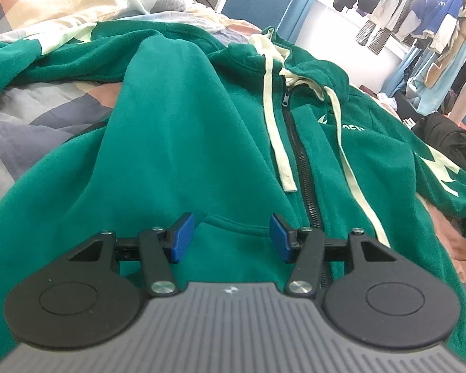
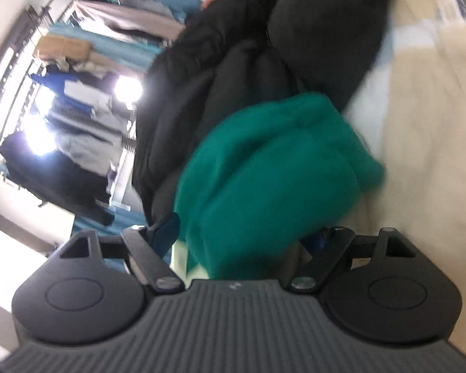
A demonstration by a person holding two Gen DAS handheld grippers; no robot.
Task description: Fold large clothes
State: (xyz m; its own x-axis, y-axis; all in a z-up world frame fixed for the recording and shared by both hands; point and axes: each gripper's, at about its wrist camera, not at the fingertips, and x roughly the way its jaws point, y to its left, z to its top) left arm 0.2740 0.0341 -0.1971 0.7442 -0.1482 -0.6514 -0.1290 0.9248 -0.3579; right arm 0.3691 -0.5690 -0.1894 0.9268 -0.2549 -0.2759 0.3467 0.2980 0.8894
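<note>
The right gripper (image 2: pixel 242 236) pinches a thick hoodie (image 1: pixel 177 143) bunch that may slip free, while the left gripper (image 1: pixel 231 236) hovers wide open, empty, lower centre.

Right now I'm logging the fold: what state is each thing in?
Hoodie: spread on the bed, front up, one sleeve folded across the chest.
Zip: closed.
Left gripper: open, empty, over the hem.
Right gripper: green cloth between its fingers; blurred.

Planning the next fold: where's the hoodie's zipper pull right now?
In the left wrist view, the zipper pull sits at the green hoodie collar, right of centre, between the two cream drawstrings.
</note>
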